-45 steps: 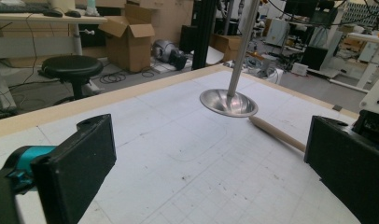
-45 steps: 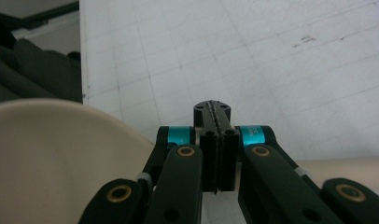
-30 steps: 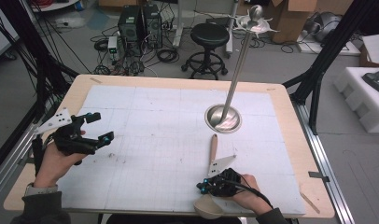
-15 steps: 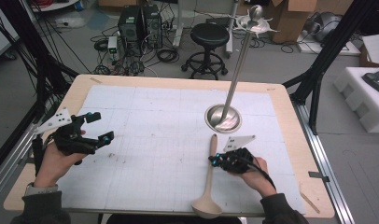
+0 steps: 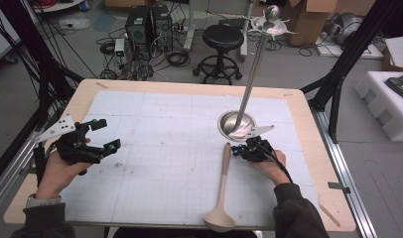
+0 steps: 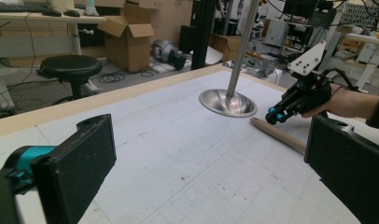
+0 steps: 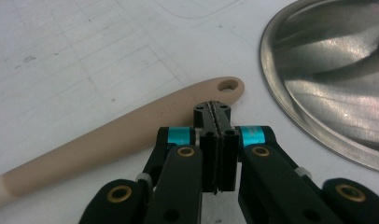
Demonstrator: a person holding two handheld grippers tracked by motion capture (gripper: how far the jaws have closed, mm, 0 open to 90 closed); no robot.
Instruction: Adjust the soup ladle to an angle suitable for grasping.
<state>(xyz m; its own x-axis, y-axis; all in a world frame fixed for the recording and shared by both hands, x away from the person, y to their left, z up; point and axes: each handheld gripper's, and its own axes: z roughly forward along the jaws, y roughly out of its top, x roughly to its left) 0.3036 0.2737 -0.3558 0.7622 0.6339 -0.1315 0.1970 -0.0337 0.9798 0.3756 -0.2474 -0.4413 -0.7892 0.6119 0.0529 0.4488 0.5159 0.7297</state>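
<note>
A beige ladle [image 5: 223,186] lies flat on the table [image 5: 155,144], on its white gridded mat, at about five o'clock from the mat's middle. Its long axis runs nearly straight from six to twelve o'clock: the bowl [image 5: 219,219] sits at the six o'clock end near the table's near edge, and the handle points toward twelve, tipped slightly to one o'clock. The bowl holds nothing that can be seen. The handle's tip, with its hanging hole [image 7: 228,85], ends just short of the round steel base [image 5: 236,125] of an upright pole stand [image 5: 254,64]; that dished base is bare apart from the pole rising from it. The right tongs [image 5: 237,150] are shut tight with nothing between them, their tips just beside the handle's end at its three o'clock side, whether touching it I cannot tell. The left tongs [image 5: 104,134] are held wide open and empty above the mat at nine o'clock, well apart from the ladle.
</note>
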